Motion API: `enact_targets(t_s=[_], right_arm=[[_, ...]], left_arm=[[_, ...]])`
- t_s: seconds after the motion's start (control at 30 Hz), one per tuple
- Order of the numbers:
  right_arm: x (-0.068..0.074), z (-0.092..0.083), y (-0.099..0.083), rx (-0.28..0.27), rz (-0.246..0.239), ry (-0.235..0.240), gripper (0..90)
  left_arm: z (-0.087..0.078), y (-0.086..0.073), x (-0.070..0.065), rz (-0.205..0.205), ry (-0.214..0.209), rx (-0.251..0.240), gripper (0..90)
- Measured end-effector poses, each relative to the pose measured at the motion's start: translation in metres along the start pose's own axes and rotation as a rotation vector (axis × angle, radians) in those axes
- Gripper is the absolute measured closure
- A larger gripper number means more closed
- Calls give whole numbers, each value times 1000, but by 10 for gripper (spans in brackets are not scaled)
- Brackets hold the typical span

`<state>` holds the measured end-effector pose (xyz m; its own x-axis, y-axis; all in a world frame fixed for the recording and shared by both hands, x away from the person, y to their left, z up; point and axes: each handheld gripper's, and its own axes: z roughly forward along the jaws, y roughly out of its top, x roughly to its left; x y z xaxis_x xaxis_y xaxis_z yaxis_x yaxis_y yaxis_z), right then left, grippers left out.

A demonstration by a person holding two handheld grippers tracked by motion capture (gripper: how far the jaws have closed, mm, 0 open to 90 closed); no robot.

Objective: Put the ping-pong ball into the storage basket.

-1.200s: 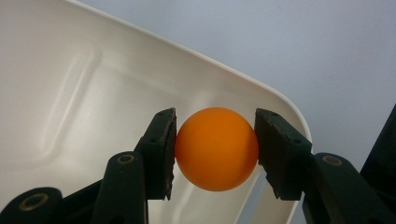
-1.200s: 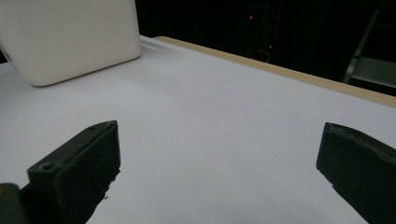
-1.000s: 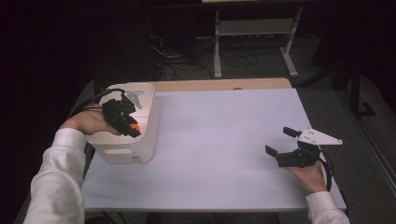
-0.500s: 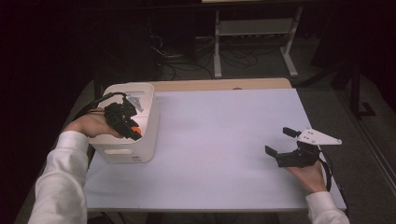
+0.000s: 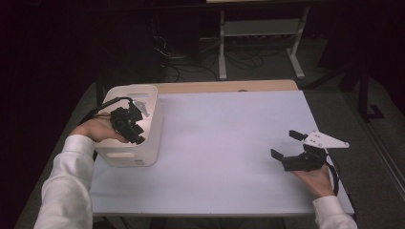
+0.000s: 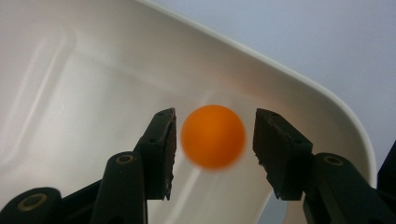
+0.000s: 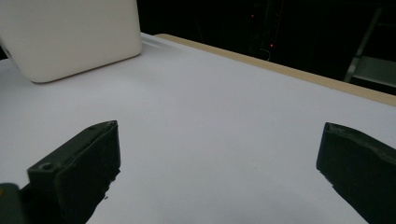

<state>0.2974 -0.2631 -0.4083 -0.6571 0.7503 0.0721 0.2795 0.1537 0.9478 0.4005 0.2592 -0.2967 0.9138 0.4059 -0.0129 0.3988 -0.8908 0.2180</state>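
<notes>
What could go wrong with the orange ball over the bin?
1. The orange ball shows a gap to each of the left gripper's pads and looks blurred, so it is probably loose. It may bounce out of the white bin.
2. It is near the bin's rim, so any drift could drop it onto the table, far from the open right gripper.

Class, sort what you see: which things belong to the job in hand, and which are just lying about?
In the job: orange ball; white bin; left claw.
Lying about: right claw, idle on the table; metal stand behind.
</notes>
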Motion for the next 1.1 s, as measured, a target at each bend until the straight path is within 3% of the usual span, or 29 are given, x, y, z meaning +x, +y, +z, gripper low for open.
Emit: enact_targets(t_s=[0.2, 0.4, 0.73, 1.1], right_arm=[[0, 1, 0, 4, -5, 1, 0], [1, 1, 0, 3, -4, 1, 0], [1, 1, 0, 0, 0, 3, 0], [2, 1, 1, 1, -7, 6, 0]], left_arm=[[-2, -1, -1, -6, 6, -9, 479], [-12, -2, -1, -22, 23, -40, 415], [-29, 2, 0, -32, 71, -41, 296], [-45, 6, -3, -38, 81, -63, 173]])
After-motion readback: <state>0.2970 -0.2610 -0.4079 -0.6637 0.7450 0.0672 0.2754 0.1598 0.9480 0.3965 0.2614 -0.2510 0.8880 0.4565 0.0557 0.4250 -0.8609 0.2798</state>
